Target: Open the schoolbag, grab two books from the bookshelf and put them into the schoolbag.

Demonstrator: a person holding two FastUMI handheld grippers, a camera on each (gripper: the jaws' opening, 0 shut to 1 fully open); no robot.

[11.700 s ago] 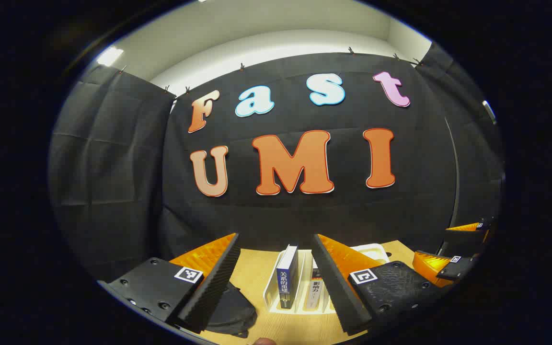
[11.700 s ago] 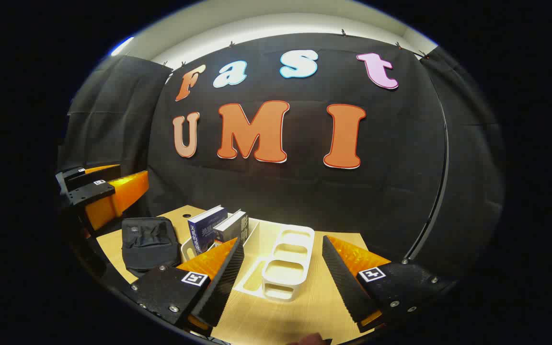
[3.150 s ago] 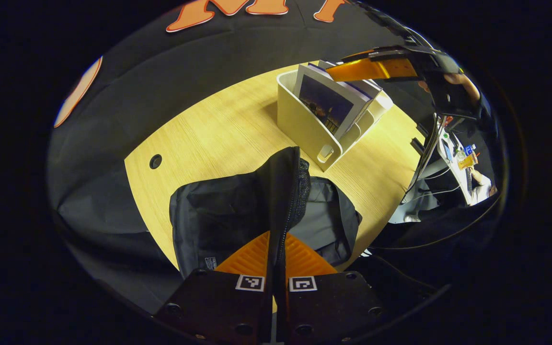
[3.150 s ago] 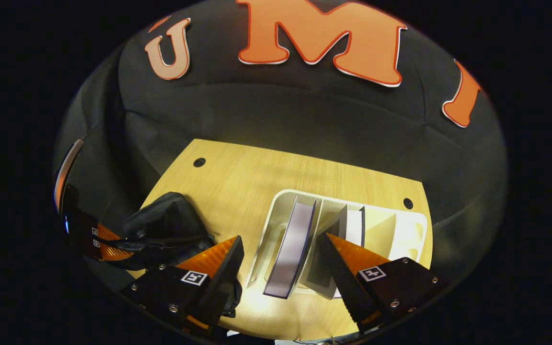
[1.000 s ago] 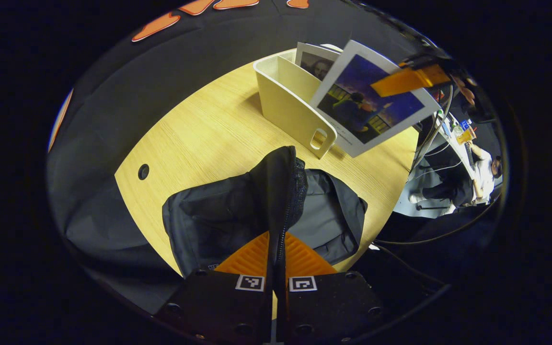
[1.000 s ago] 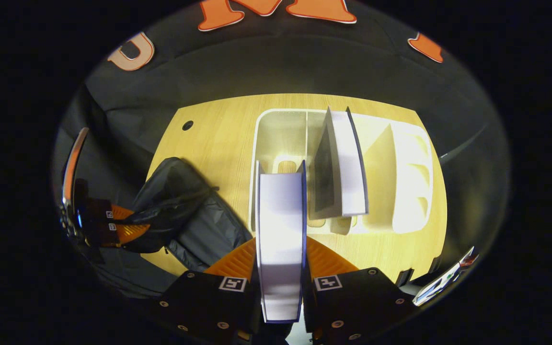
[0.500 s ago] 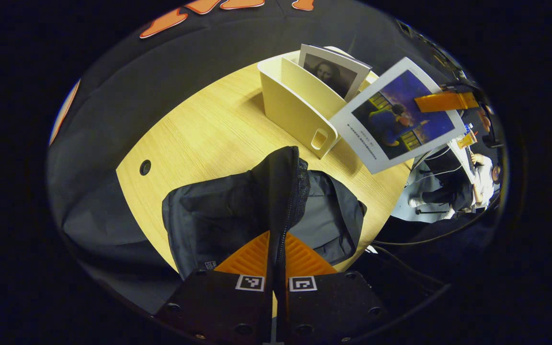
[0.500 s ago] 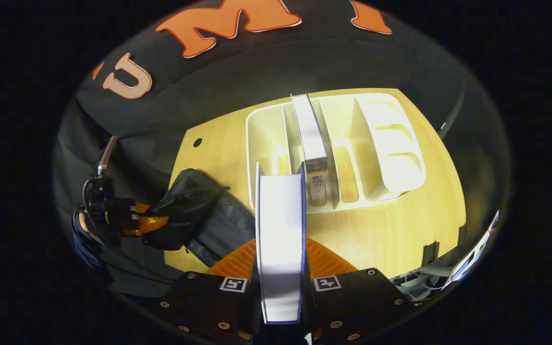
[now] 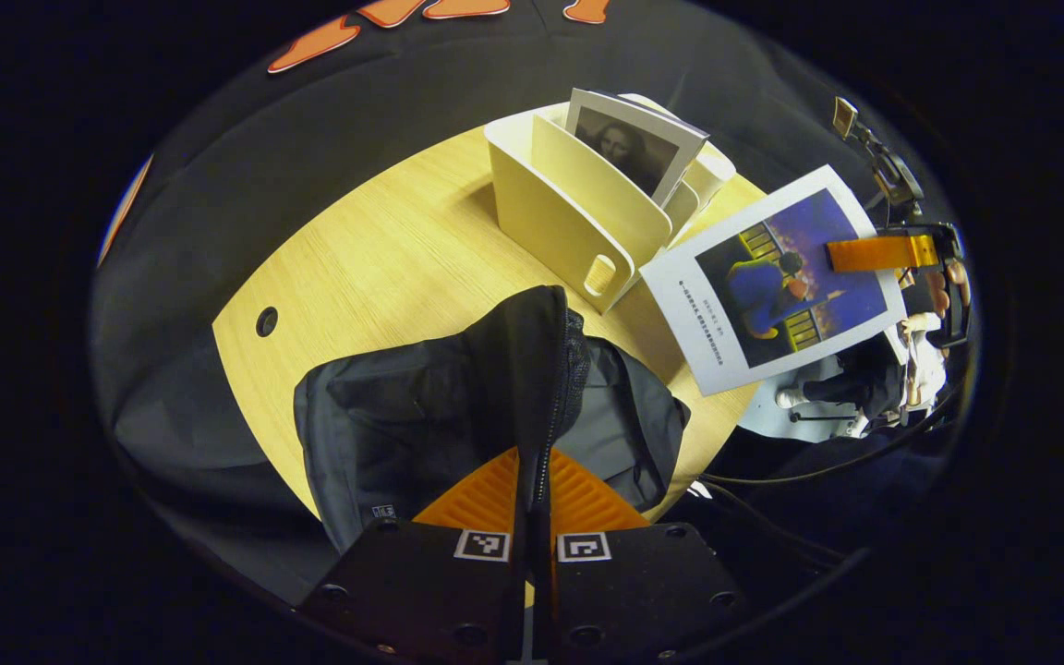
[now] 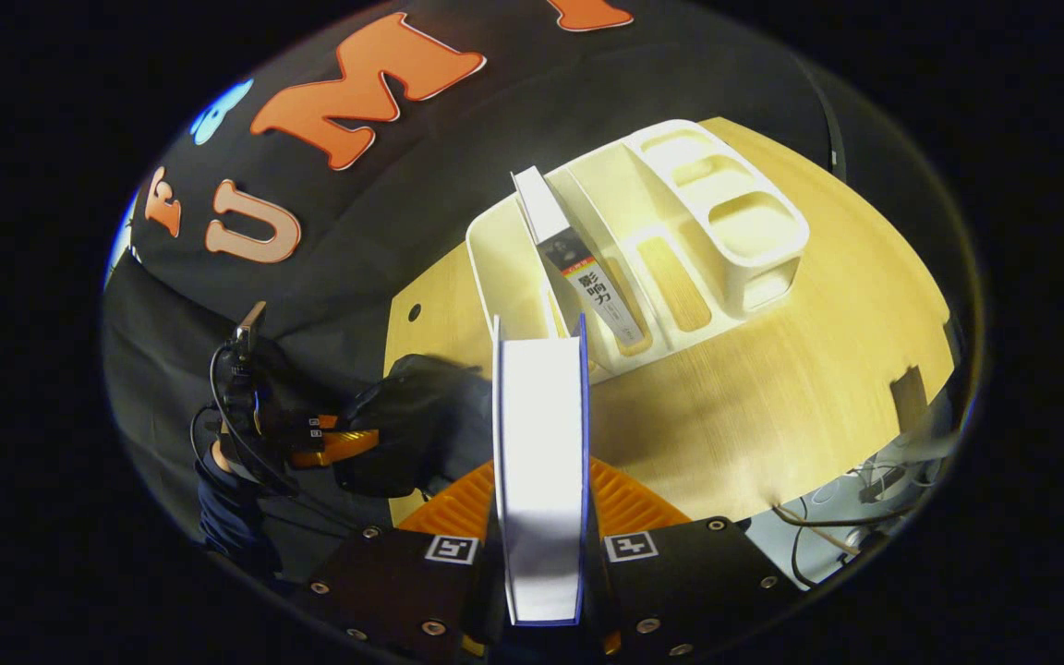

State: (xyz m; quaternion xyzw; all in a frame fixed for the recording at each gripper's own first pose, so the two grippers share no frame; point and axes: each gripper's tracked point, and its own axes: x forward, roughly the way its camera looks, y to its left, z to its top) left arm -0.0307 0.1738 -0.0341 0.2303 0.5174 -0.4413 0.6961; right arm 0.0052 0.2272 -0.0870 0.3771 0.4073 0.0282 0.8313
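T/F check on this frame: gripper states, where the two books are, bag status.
1. The right hand-held gripper is shut on the blue-covered book. True.
2. That book sits in the white bookshelf. False: it is held in the air, clear of the shelf, off the table's edge in the left gripper view.
3. The left hand-held gripper is open above the table. False: it is shut on the raised flap edge of the black schoolbag.
4. A second book stands in the bookshelf. True.
5. The schoolbag lies on the floor. False: it rests on the table.
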